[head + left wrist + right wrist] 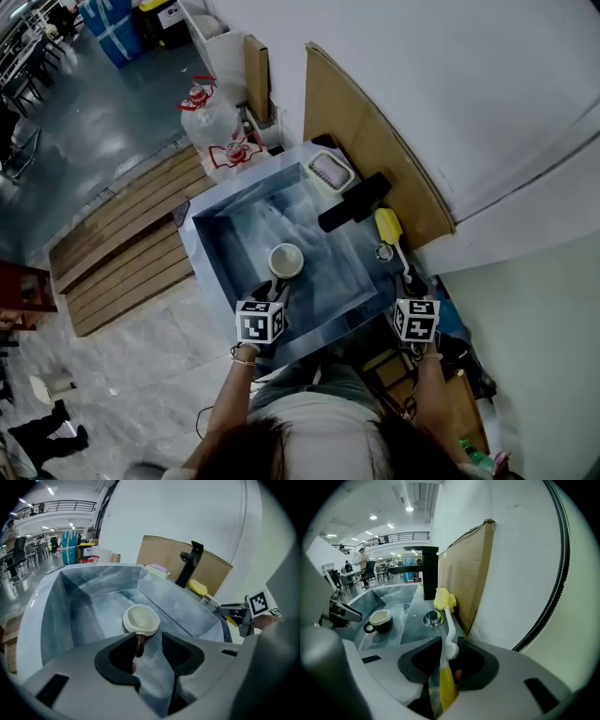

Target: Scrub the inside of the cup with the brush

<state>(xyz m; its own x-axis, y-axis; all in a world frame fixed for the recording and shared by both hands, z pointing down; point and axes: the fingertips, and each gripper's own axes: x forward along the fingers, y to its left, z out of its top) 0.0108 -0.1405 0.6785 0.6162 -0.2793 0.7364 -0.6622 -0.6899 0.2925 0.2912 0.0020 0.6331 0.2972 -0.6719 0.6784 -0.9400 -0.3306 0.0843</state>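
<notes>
A cream-lined cup (286, 260) with a dark outside stands upright on the floor of the steel sink (220, 248). In the left gripper view the cup (140, 619) turns its dark handle (139, 645) toward me. That handle lies between the jaws of my left gripper (149, 641), which stand open, with a gap on its right side. The brush (446, 634) has a yellow head (443, 599) and a white-and-yellow handle, and lies on the sink's right ledge. My right gripper (449, 645) is closed on that handle. In the head view, left gripper (273, 292) and right gripper (410, 284) are both at the sink's near side.
A black faucet (354, 202) reaches over the basin from the right ledge, with a chrome knob (433, 618) beside it. Cardboard (375, 141) leans on the wall behind. A soap dish (330, 172) sits at the far corner. A large water bottle (211, 122) and wooden pallets (122, 244) lie to the left.
</notes>
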